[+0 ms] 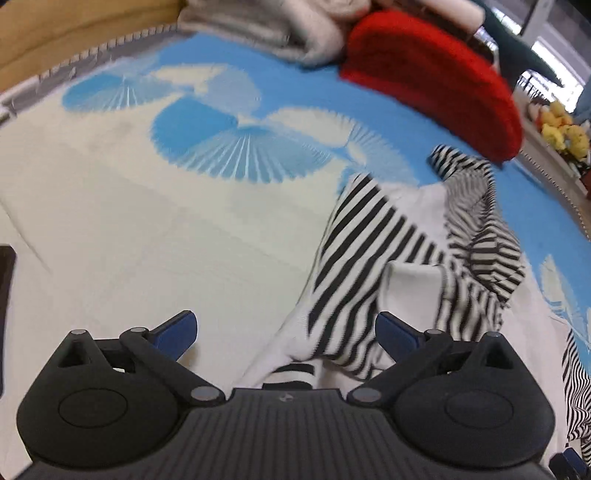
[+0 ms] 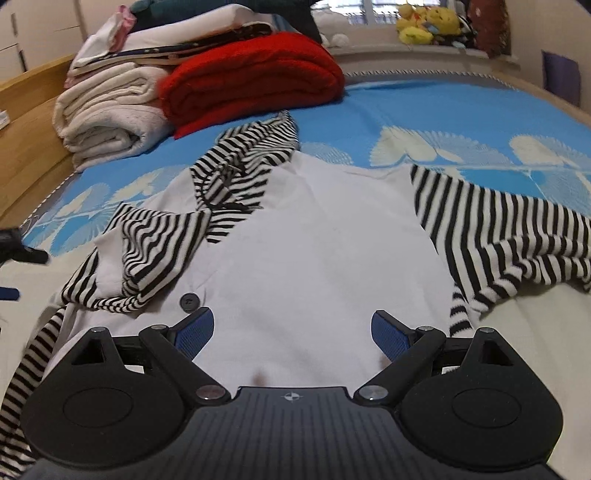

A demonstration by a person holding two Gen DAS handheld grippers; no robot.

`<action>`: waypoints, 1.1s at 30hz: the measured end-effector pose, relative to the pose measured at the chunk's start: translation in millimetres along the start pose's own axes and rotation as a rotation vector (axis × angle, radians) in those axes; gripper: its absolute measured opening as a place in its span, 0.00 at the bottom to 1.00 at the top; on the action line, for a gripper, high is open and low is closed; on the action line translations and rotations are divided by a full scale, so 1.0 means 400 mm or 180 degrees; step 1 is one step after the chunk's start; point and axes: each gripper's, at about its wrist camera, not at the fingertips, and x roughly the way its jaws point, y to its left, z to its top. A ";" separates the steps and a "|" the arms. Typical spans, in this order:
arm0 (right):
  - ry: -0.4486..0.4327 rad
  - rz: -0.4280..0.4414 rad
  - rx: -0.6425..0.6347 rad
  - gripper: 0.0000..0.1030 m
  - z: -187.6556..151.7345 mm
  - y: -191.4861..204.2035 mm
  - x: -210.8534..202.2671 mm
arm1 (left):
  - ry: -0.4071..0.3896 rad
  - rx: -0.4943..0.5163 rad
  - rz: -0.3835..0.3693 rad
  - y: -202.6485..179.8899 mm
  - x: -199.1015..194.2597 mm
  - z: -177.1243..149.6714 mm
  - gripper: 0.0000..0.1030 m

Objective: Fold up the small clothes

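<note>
A small white garment with black-and-white striped sleeves (image 2: 314,236) lies spread on the blue-and-white bed cover (image 2: 424,110). Its left sleeve (image 2: 162,240) is crumpled over the body; its right sleeve (image 2: 509,236) lies out to the right. A dark button (image 2: 189,301) shows near the hem. My right gripper (image 2: 293,334) is open and empty just over the garment's near edge. My left gripper (image 1: 286,336) is open and empty at the garment's left side, over the striped sleeve (image 1: 354,266).
A folded red blanket (image 2: 255,77) and folded white towels (image 2: 107,114) are stacked at the head of the bed beside a wooden frame (image 2: 26,147). Yellow plush toys (image 2: 428,22) sit on the window ledge. A dark object (image 1: 5,280) lies at the left edge.
</note>
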 end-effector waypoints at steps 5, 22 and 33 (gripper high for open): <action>-0.0079 0.0266 -0.0285 0.88 0.024 0.064 -0.018 | 0.0052 -0.0020 0.0213 0.009 0.023 0.039 1.00; 0.0705 0.0403 -0.0621 0.45 0.129 0.550 0.446 | 0.0068 -0.0642 0.0223 0.145 0.001 0.094 1.00; -0.0426 0.1119 -0.0284 0.14 0.397 0.264 0.102 | 0.0055 -0.0577 0.0163 0.116 -0.011 0.081 1.00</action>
